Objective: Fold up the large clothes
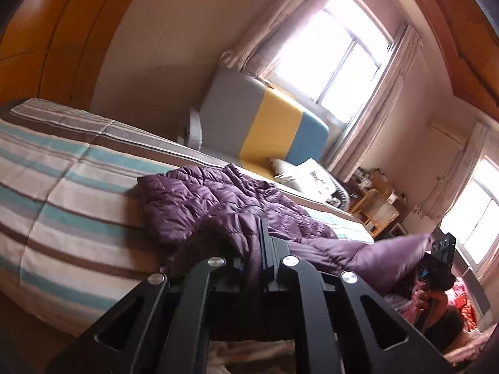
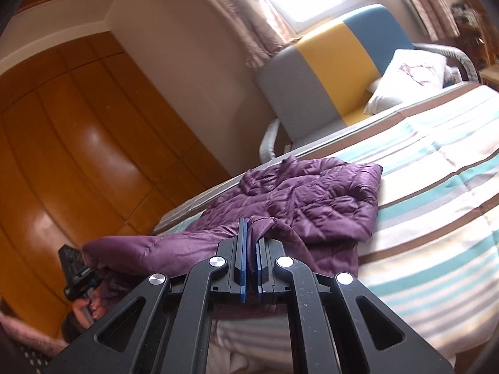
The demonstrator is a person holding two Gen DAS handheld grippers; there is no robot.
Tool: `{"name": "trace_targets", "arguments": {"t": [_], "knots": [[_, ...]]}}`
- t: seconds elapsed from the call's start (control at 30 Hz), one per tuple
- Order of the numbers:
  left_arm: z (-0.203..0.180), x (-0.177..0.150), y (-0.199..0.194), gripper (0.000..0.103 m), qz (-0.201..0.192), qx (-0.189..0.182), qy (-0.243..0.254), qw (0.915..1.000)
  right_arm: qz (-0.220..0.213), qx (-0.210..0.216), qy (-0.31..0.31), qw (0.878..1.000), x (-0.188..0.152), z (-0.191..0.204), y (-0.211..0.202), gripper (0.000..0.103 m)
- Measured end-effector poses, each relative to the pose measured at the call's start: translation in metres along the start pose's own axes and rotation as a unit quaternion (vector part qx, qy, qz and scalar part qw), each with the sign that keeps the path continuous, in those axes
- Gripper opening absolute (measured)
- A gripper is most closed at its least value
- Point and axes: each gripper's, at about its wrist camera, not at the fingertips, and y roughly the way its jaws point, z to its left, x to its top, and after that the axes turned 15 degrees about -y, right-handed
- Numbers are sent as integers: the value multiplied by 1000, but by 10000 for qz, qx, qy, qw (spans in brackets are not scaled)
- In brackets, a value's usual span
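A purple quilted jacket [image 1: 218, 199] lies on a bed with a striped cover [image 1: 62, 193]; it also shows in the right wrist view [image 2: 312, 199]. My left gripper [image 1: 252, 240] is shut on the near edge of the jacket, with fabric bunched over its fingers. My right gripper [image 2: 252, 230] is shut on another part of the near edge, fabric pinched between its blue pads [image 2: 242, 249]. Each gripper shows in the other's view, the right gripper [image 1: 436, 261] at lower right and the left gripper [image 2: 75, 271] at lower left, each held by a hand. The stretch of hem between them sags.
A grey, yellow and blue headboard [image 1: 268, 124] and a white pillow [image 1: 299, 174] stand at the far end of the bed. A wooden wardrobe [image 2: 78, 143] lines one side. Windows with curtains [image 1: 336, 56] and a cluttered wooden stand [image 1: 374, 202] are beyond.
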Motion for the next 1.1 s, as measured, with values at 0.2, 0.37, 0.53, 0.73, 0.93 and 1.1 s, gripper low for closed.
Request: {"name": "trace_targets", "arguments": {"t": [0.2,0.37,0.53,0.73,0.93,1.1], "knots": [[-3,21,42,7,112,164,-55,9998,93,-193,149,9997,13,-22,30,4],[-5,32,75,7,166,376,-26,9992,194,-372,147,9990,21,-36,56,4],[2,40,112,7,293,605,-144,9976,279,-524,251,9979,27,-51,80,4],[14,48,156,7,471,885,-200,9948,435,-699,381,9959,29,-71,112,4],[26,55,196,16,583,1106,-353,9915,590,-1076,520,9911,26,-89,150,4],[32,53,216,38,642,1195,-429,9898,775,-1206,768,9867,14,-101,177,8]]}}
